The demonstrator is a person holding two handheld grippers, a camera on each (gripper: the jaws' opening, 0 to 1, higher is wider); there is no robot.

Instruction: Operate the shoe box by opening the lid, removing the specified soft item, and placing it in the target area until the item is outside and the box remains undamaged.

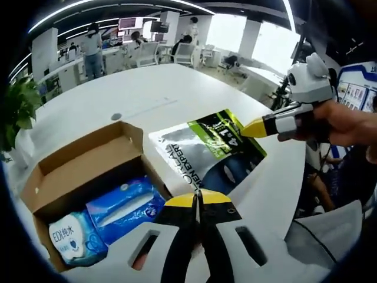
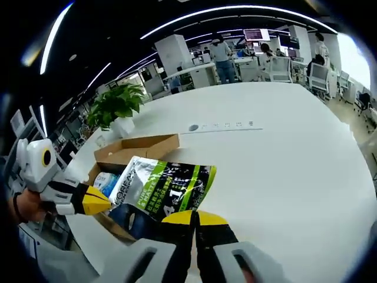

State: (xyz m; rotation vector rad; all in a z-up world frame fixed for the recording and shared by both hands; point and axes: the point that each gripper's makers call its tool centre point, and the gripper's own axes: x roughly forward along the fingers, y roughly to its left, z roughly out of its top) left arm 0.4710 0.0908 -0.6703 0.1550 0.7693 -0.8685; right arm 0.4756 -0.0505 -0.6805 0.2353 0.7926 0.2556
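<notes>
Left gripper view, left to right: open shoe box (image 1: 76, 171) on the white desk (image 1: 147, 100), flaps up, holding a white wipes pack (image 1: 73, 239) and a blue pack (image 1: 126, 203). Beside it the silver-green pouch (image 1: 206, 147), the soft item, is already outside the box. Left gripper (image 1: 198, 199) has its jaws together on the pouch's near edge; right gripper (image 1: 252, 128) pinches the far corner. In the right gripper view the pouch appears lifted over the box edge, though contact with the desk cannot be told.

Judged step: carrying the item to the target area. Next move calls for both grippers travelling together clear of the box, then parting the jaws over bare desk.
</notes>
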